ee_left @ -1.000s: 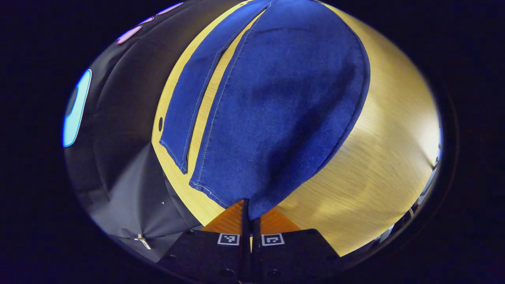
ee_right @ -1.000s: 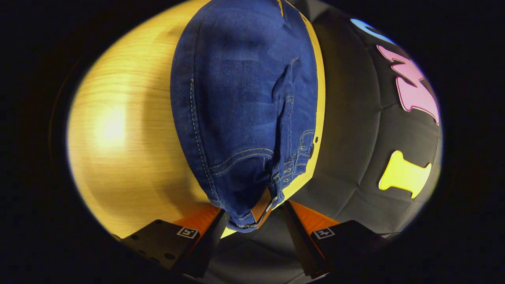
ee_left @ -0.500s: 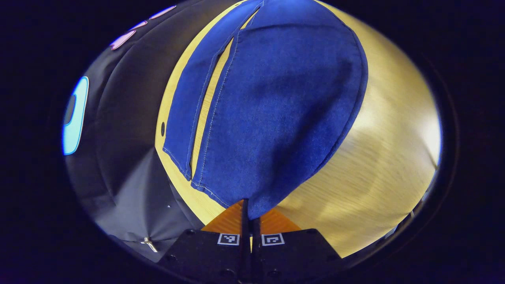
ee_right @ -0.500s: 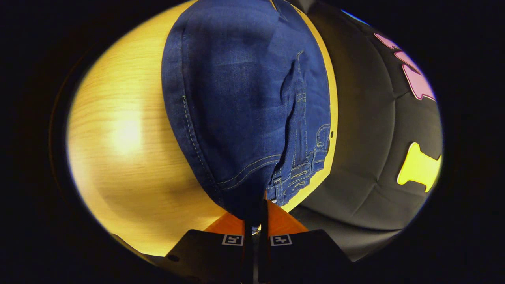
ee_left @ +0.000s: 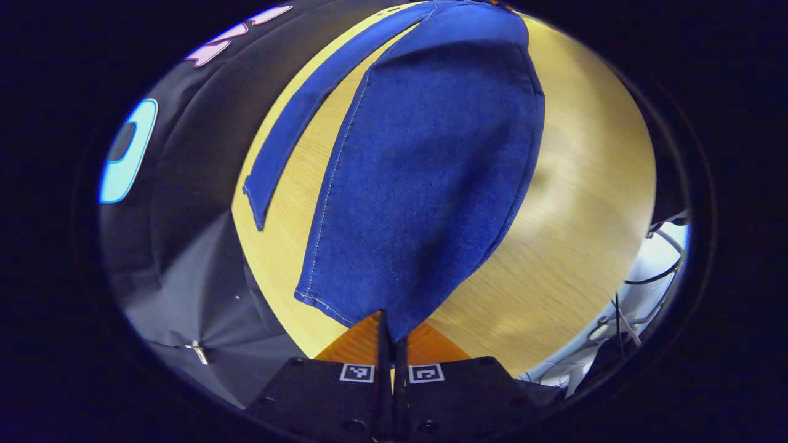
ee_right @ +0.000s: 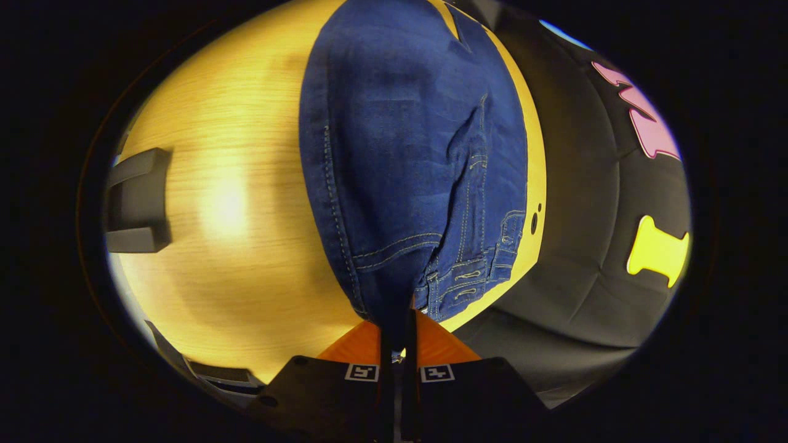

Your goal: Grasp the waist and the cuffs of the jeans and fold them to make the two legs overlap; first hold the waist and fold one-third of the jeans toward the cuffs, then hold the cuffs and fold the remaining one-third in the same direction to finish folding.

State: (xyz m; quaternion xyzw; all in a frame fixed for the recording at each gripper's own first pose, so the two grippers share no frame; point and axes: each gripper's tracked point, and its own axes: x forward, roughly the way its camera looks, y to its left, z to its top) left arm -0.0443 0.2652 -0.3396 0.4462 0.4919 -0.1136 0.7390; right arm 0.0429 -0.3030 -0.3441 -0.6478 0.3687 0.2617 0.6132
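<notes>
Lifting cuff, waist, legs now apart

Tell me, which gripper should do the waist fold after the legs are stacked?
Probably the right gripper: it is shut on the waist of the jeans. The left gripper pinches a cuff at the far end.

Left gripper view: lit evenly and bright, jeans read saturated blue, sharp in the middle. Soft sheen on the counter at right, with a faint shadow beside the denim edge. Right gripper view: dimmer, warmer; hot glare spot on the counter left of the jeans, denim darkens toward the bottom. Both views show strong fisheye bending, and the rim falls off into dark. Wood grain smears slightly near the edges.
</notes>
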